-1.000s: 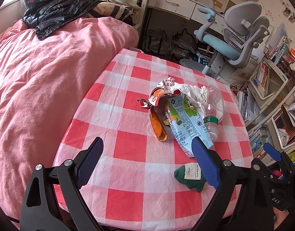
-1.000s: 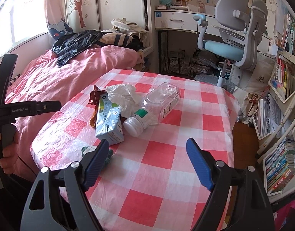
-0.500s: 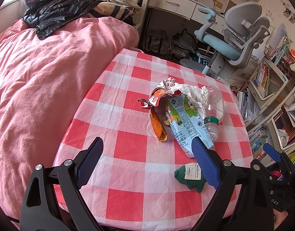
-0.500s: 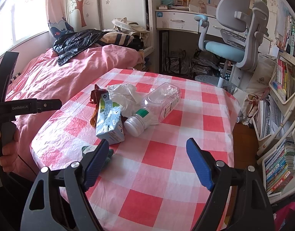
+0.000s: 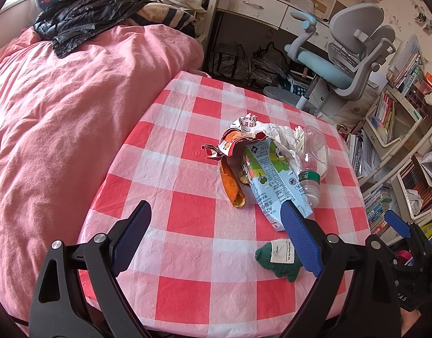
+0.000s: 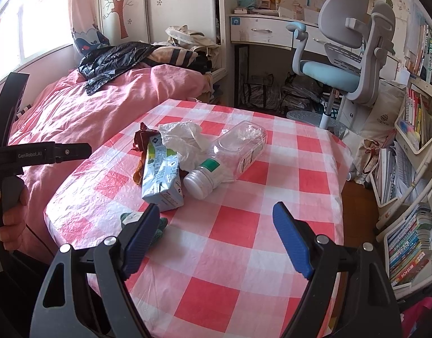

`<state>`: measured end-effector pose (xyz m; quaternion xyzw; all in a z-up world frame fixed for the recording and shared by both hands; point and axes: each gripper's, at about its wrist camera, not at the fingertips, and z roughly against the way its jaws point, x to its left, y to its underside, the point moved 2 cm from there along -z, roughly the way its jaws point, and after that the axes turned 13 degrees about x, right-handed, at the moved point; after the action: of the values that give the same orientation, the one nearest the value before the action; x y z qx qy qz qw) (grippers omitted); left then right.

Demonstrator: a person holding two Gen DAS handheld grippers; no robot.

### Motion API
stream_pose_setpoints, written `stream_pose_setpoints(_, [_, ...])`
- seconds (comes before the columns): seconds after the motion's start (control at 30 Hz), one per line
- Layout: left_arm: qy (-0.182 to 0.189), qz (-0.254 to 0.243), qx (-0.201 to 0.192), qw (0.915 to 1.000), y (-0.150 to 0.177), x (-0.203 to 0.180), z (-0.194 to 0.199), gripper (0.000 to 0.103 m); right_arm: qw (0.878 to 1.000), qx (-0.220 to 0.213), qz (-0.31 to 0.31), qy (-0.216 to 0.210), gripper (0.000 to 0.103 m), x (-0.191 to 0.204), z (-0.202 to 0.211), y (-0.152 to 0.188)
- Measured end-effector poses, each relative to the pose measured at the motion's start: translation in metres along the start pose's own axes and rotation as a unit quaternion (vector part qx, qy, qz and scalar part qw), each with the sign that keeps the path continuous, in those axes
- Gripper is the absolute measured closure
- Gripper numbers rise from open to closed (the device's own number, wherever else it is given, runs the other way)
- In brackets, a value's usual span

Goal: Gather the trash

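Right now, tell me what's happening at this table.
A person holds a hand-held gripper in each hand over a table with a red-checked cloth. The left hand-held gripper and the right hand-held gripper are both open and hold nothing. The trash lies untouched in a heap: a drink carton, an orange peel, a clear plastic bottle, crumpled tissue and a torn wrapper. A green knitted piece lies nearer.
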<state>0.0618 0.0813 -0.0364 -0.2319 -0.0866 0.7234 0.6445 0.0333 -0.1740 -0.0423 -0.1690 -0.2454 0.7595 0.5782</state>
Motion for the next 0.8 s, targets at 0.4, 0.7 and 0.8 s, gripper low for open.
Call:
stream_pose_setpoints(0.4, [0.0, 0.0, 0.0, 1.0, -0.0003, 0.0004, -0.0001, 0.014, 1.0, 0.0, 0.0, 0.0, 0.024, 0.0009, -0.0005, -0.0002])
stream_pose_setpoints(0.7, [0.0, 0.0, 0.001, 1.0, -0.0004, 0.0005, -0.0003, 0.014, 1.0, 0.002, 0.006, 0.0, 0.024, 0.0057, -0.0019, 0.0003])
stream_pose_setpoints(0.8, [0.001, 0.0, 0.001, 1.0, -0.0006, 0.0006, -0.0003, 0.014, 1.0, 0.002, 0.005, 0.001, 0.024, 0.0061, -0.0019, 0.0002])
